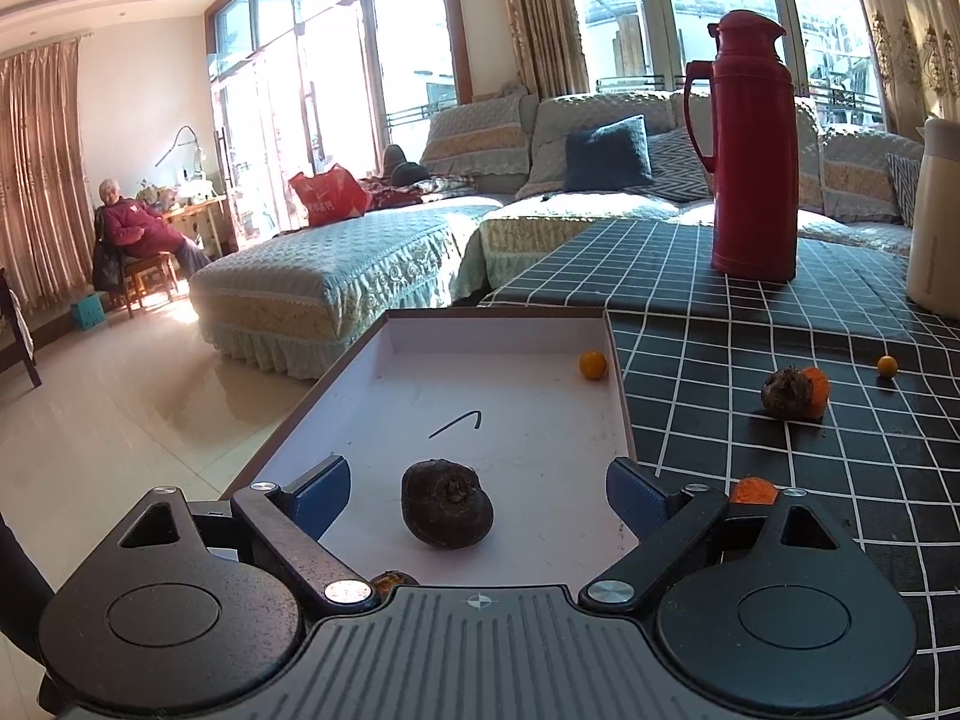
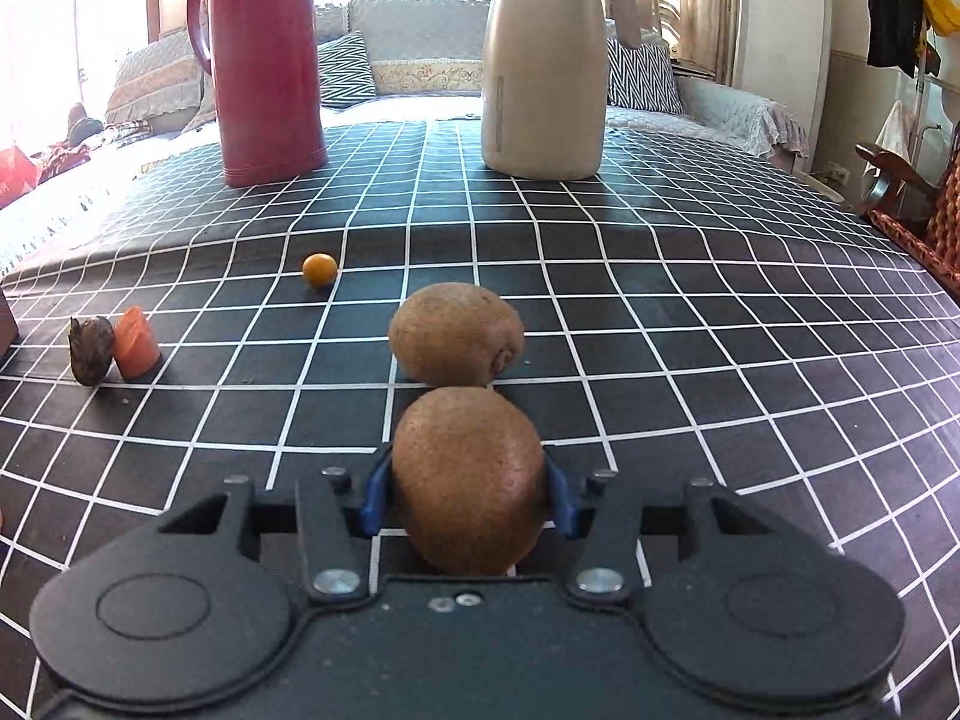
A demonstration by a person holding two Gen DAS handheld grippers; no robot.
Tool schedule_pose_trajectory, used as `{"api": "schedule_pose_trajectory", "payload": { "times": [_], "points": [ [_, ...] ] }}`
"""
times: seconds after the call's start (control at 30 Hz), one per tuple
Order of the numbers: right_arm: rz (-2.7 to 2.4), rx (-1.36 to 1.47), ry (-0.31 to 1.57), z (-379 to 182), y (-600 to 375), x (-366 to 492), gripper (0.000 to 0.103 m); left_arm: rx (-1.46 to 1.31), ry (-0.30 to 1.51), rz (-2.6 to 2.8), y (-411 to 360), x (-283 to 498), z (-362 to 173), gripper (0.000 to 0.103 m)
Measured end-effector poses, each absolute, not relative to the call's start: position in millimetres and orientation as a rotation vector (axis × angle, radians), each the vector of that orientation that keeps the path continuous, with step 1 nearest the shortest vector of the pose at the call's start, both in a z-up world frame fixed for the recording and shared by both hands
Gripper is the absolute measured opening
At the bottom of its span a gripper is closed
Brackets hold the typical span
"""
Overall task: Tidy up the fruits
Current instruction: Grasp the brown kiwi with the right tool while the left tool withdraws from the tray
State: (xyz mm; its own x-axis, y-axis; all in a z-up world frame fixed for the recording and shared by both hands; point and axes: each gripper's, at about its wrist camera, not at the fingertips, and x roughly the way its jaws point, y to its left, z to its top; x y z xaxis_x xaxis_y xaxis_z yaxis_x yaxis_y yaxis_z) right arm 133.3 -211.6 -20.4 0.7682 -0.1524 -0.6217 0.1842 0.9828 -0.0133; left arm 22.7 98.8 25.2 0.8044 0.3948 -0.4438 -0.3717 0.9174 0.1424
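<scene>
In the left wrist view, a pale shallow tray (image 1: 498, 333) sits at the table's left edge. It holds a dark wrinkled fruit (image 1: 447, 504) and a small orange fruit (image 1: 593, 364). My left gripper (image 1: 480, 483) stands open above the tray, with the dark fruit between its fingers but untouched. In the right wrist view, my right gripper (image 2: 468, 495) has its blue pads pressed on a brown kiwi (image 2: 468, 468). A second kiwi (image 2: 456, 333) lies just ahead on the cloth. Further left lie a small orange fruit (image 2: 319, 269), an orange piece (image 2: 136, 342) and a dark fruit (image 2: 91, 350).
A red thermos (image 1: 756, 144) and a cream jug (image 2: 543, 60) stand at the back of the black checked tablecloth (image 2: 660, 312). Another orange piece (image 1: 753, 489) lies beside the tray. A sofa runs behind the table, and a person (image 1: 138, 228) sits far left.
</scene>
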Motion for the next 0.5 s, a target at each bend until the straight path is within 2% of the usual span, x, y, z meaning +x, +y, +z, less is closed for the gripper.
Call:
{"api": "schedule_pose_trajectory", "payload": {
  "times": [0.5],
  "points": [
    [-0.065, -0.041, 0.513, 26, -149, 94, 0.049, 0.039, 0.445, 0.472, 120, 16, 32, 0.092]
  ]
}}
